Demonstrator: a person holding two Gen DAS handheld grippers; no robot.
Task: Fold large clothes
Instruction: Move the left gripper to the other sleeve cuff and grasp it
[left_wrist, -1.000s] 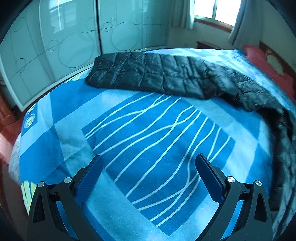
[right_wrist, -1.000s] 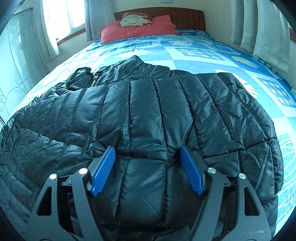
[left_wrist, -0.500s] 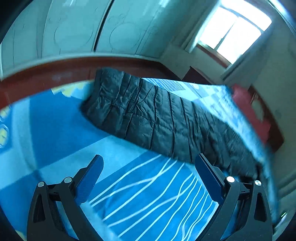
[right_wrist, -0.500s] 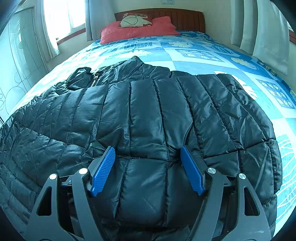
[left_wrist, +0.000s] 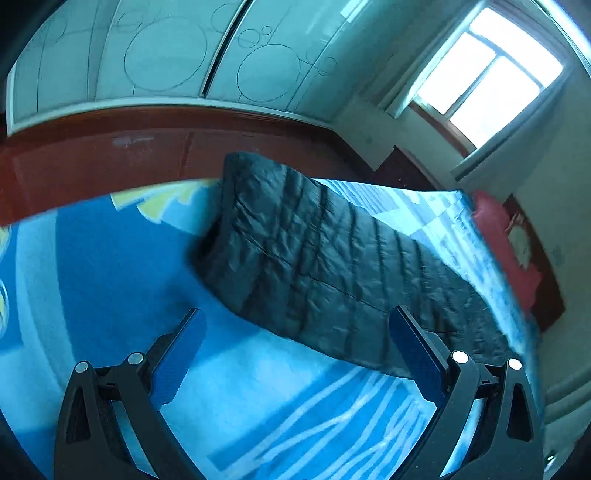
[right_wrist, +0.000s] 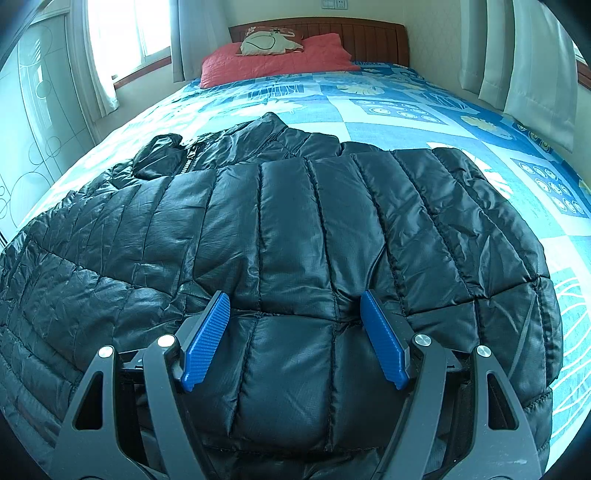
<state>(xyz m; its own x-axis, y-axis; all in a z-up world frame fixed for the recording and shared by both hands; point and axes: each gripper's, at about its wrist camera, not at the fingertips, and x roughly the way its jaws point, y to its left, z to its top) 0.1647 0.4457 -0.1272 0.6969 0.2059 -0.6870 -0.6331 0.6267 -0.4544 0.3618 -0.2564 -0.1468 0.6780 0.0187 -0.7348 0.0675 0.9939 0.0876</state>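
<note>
A black quilted puffer jacket (right_wrist: 295, 229) lies spread on the blue patterned bedspread (right_wrist: 406, 107), collar towards the headboard. My right gripper (right_wrist: 295, 301) is open, its blue fingers (right_wrist: 207, 339) resting low over the jacket's near part, with fabric between them. In the left wrist view a long stretch of the jacket (left_wrist: 314, 266) runs across the bed. My left gripper (left_wrist: 295, 317) is open and empty above the bedspread (left_wrist: 110, 266), just short of the jacket's edge.
A red pillow (right_wrist: 273, 59) and a wooden headboard (right_wrist: 369, 37) are at the far end. Wardrobe doors (left_wrist: 166, 55) and a red-brown floor (left_wrist: 110, 158) lie past the bed's edge. Curtains (right_wrist: 524, 55) hang at the right, a window (left_wrist: 498, 85) at the left.
The left gripper has swung and tilted towards the jacket's end near the bed's edge; the jacket is now closer to it. The right gripper has stayed still.
</note>
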